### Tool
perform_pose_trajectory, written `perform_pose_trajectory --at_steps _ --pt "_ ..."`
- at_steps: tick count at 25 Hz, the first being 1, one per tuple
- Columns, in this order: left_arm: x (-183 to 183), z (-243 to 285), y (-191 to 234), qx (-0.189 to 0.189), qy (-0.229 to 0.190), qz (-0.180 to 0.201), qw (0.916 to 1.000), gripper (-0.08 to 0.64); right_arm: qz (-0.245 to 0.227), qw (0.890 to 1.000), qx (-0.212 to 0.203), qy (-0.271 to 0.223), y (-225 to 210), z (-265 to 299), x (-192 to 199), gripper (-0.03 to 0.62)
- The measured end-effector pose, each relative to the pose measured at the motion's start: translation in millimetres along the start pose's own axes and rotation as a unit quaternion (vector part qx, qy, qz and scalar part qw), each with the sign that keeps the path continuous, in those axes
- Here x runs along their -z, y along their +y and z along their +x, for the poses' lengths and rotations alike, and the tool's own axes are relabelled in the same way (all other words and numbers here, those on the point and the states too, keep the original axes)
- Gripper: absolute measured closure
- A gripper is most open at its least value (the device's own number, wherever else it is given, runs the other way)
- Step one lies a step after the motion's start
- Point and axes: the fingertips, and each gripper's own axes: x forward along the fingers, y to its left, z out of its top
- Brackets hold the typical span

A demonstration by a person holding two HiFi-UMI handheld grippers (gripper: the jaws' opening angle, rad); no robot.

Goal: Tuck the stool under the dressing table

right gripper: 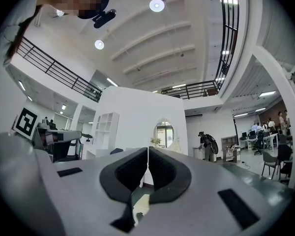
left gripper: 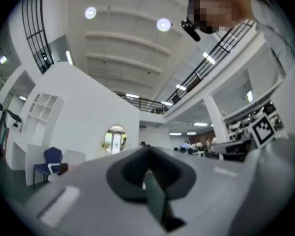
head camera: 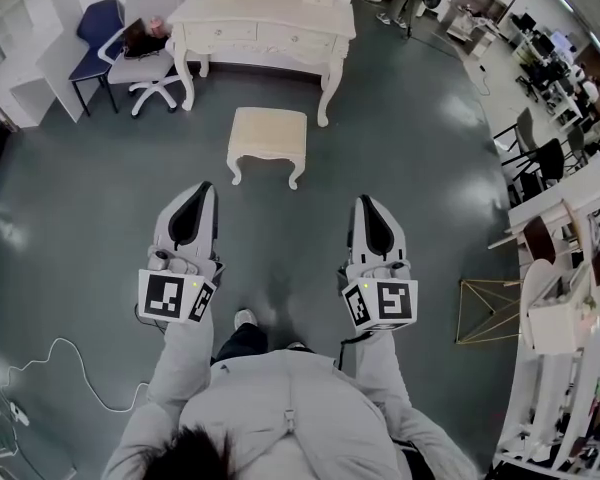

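Nearest the head camera, the left hand-held gripper (head camera: 204, 188) and the right hand-held gripper (head camera: 364, 202) are held side by side over the grey floor (head camera: 70, 208), each with its jaws pressed together on nothing. Just beyond them the cream stool (head camera: 268, 133) stands on the floor, out in front of the dressing table (head camera: 265, 16) and apart from it, a strip of floor between them. Left of the table are a grey office chair (head camera: 148, 68) with a dark item (head camera: 145, 38) on its seat and a blue chair (head camera: 98, 26). A white cable (head camera: 72, 353) trails along the floor's left edge; a gold wire frame (head camera: 485, 310) stands at the right.
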Motion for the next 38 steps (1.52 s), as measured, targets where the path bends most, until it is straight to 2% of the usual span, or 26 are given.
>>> perform_pose_trajectory --at_steps 6,14,22,31,38 --pt "-3.0 17.5 25.2 0.006 -0.011 0.001 0.9999 0.555 -0.002 1.000 0.010 -0.013 4.8 25.7 -5.8 0.591" --pt "-4.1 35.5 61.3 0.033 -0.023 0.011 0.9991 0.555 0.005 0.999 0.024 -0.024 23.0 60.1 -4.4 0.591" --pt "8.8 46.3 91.8 0.027 -0.015 -0.001 0.9995 0.555 0.001 1.000 0.028 -0.011 29.9 81.5 1.8 0.591" --pt "32.3 83.4 114.5 0.018 -0.009 -0.002 0.9998 0.555 0.001 1.000 0.017 -0.009 14.2 131.9 19.8 0.591" --pt "41.9 146.6 141.0 0.003 -0.011 0.005 0.9999 0.555 0.006 1.000 0.003 -0.015 -16.1 202.4 25.9 0.591"
